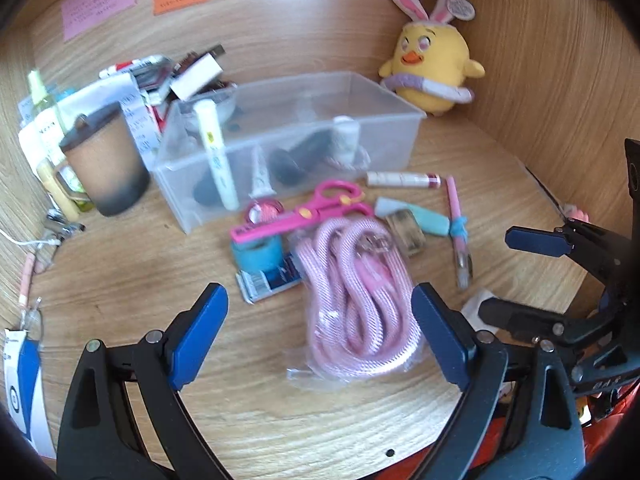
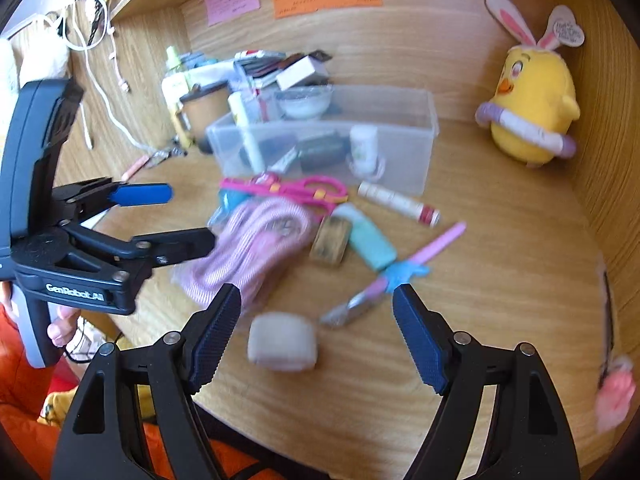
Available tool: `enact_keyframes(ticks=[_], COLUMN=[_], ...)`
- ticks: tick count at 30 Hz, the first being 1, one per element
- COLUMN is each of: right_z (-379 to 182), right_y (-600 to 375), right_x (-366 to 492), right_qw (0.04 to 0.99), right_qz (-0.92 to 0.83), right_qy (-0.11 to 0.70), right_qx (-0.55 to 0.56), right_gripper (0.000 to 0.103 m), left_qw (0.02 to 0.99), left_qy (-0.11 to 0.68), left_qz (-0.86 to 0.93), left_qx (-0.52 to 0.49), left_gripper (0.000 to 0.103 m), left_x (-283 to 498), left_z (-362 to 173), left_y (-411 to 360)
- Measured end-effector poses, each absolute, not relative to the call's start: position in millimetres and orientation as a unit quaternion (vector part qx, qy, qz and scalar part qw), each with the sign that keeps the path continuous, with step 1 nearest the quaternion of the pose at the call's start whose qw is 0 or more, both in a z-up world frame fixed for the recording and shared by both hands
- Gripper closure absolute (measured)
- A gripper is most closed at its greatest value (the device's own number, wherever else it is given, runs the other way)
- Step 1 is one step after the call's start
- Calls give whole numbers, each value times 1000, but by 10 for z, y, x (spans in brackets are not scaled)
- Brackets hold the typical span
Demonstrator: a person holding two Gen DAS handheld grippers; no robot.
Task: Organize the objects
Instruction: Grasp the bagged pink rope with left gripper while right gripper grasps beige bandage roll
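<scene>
Pink cord in a clear bag [image 1: 356,300] fills the middle of the left wrist view, lying on the wooden counter [image 1: 132,272] in front of the clear plastic bin [image 1: 384,128]. Our left hand-held gripper [image 1: 318,332] stands wide open and empty, one pad on each side of the near end of the bundle without pressing it. The bundle's long axis runs from near us away toward the bin, leaning a little to the left at the far end. We judge this is the piece in hand: to take it well we should come down so the pads close across the short width of the coil, low enough to catch the cord itself and not only the slippery wrapper. Pink scissors [image 1: 304,212] lie across its far end, blades pointing left, so we should lift clear of them. A yellow plush chick [image 1: 430,68] sits in the far corner.

From the right wrist view, our right hand-held gripper [image 2: 316,330] is likewise open with nothing between the pads. A small pale, blurred block [image 2: 282,346] lies on the counter just ahead of it, toward its left finger; we cannot tell what it is. A pink pen with a blue bow [image 2: 400,270] lies near the right finger, its long axis slanting up to the right, its metallic end toward us. The left hand-held gripper shows at the left, over the cord. We should keep the two apart while reaching.
</scene>
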State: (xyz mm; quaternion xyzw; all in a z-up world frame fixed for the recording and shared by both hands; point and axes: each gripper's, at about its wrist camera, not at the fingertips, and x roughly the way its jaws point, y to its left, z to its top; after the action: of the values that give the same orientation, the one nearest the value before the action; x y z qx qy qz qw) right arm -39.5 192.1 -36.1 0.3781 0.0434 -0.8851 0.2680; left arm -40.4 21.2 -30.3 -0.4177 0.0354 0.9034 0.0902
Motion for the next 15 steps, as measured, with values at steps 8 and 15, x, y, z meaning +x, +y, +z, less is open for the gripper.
enact_keyframes(ticks=[8,15], right_z=[-571,-612], right_y=[1886,1905], right_x=[-305,-316], right_qw=[295,305], right_qz=[-871,-866], right_qy=[43,44], right_qx=[391,394], right_gripper=[51,68], left_qw=[111,121], left_qy=[3,8], left_qz=[880,869], left_qx=[-461,-480], left_gripper=[9,9], left_x=[-579,-702], left_z=[-494,-620], left_y=[268,370])
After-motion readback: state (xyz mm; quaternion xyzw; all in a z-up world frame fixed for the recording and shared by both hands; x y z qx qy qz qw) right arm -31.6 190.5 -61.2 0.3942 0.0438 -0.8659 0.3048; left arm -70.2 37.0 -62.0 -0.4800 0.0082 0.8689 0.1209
